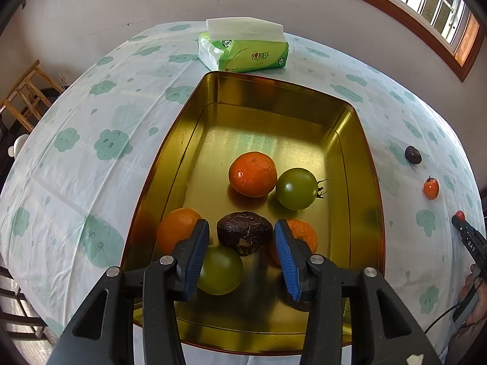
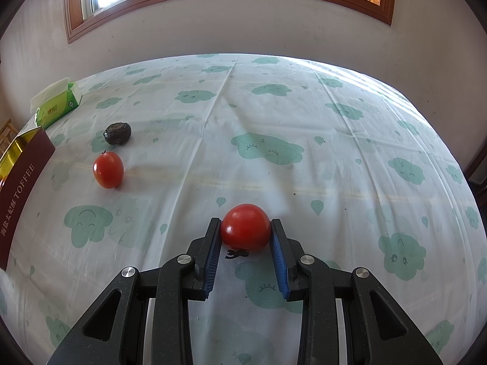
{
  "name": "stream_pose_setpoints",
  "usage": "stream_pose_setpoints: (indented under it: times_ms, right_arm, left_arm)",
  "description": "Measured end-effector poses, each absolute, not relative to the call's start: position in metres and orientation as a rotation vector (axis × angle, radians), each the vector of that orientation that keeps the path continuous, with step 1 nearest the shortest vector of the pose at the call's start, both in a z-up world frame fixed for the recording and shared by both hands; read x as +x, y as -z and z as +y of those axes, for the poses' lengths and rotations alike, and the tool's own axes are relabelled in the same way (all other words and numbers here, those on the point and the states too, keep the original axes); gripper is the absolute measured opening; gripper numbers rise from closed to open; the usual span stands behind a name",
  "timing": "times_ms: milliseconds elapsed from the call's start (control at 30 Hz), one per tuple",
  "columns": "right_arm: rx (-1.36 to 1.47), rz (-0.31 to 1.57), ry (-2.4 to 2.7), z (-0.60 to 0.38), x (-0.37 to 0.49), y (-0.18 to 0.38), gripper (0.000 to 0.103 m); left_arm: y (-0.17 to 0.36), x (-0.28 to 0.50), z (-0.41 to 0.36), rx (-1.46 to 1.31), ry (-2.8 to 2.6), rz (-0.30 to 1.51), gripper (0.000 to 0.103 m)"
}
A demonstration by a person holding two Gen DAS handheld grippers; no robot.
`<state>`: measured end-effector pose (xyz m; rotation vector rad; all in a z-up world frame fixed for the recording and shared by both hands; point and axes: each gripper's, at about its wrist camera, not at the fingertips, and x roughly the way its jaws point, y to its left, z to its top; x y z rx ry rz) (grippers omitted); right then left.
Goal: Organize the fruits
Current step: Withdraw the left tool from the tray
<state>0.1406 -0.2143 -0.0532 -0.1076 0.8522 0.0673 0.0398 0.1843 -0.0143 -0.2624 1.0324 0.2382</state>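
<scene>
A golden tin (image 1: 359,164) holds several fruits: three mandarins, one at the middle (image 1: 252,174), two green tomatoes (image 1: 296,188) and two dark wrinkled fruits. My left gripper (image 1: 241,223) hangs open over the tin's near end. One dark wrinkled fruit (image 1: 245,232) lies between its tips, clear of the blue pads (image 1: 194,261). The nearer green tomato (image 1: 220,270) sits against the left finger. My right gripper (image 2: 245,223) is shut on a red tomato (image 2: 245,228) just above the tablecloth. A smaller red tomato (image 2: 108,170) and another dark fruit (image 2: 117,133) lie on the cloth.
A green tissue pack (image 1: 243,48) stands behind the tin. The tin's maroon wall (image 2: 21,182) shows at the right wrist view's left edge. The right gripper (image 1: 468,237) and a hand (image 1: 474,292) appear at the table's right side. A wooden chair (image 1: 27,97) stands off the left edge.
</scene>
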Motion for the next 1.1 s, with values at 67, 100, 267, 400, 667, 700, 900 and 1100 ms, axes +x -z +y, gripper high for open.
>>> stream_pose_setpoints:
  times_ms: [67, 100, 267, 400, 667, 700, 900, 1100]
  right_arm:
    - [-0.108, 0.852, -0.067, -0.214, 0.141, 0.053, 0.033]
    - [-0.108, 0.852, -0.067, -0.214, 0.141, 0.053, 0.033]
    - [-0.108, 0.852, -0.067, -0.214, 0.141, 0.053, 0.033]
    - [-0.108, 0.852, -0.067, -0.214, 0.141, 0.053, 0.033]
    - [-0.109, 0.852, -0.066, -0.214, 0.141, 0.053, 0.033]
    - [-0.109, 0.852, -0.066, -0.214, 0.141, 0.053, 0.033]
    - [-0.115, 0.852, -0.062, -0.213, 0.141, 0.053, 0.033]
    - [-0.117, 0.852, -0.06, -0.213, 0.141, 0.053, 0.033]
  left_arm:
    - [0.013, 0.038, 0.184, -0.263, -0.236, 1.029, 0.044]
    - [0.012, 0.037, 0.183, -0.262, -0.234, 1.026, 0.046]
    - [0.006, 0.034, 0.182, -0.256, -0.233, 1.011, 0.049]
    - [0.0, 0.029, 0.181, -0.256, -0.225, 0.996, 0.053]
    - [-0.008, 0.017, 0.179, -0.237, -0.211, 0.964, 0.06]
    - [-0.009, 0.015, 0.179, -0.237, -0.209, 0.96, 0.06]
    - [-0.016, 0.003, 0.183, -0.221, -0.221, 0.924, 0.063]
    - [-0.02, -0.006, 0.19, -0.234, -0.232, 0.904, 0.066]
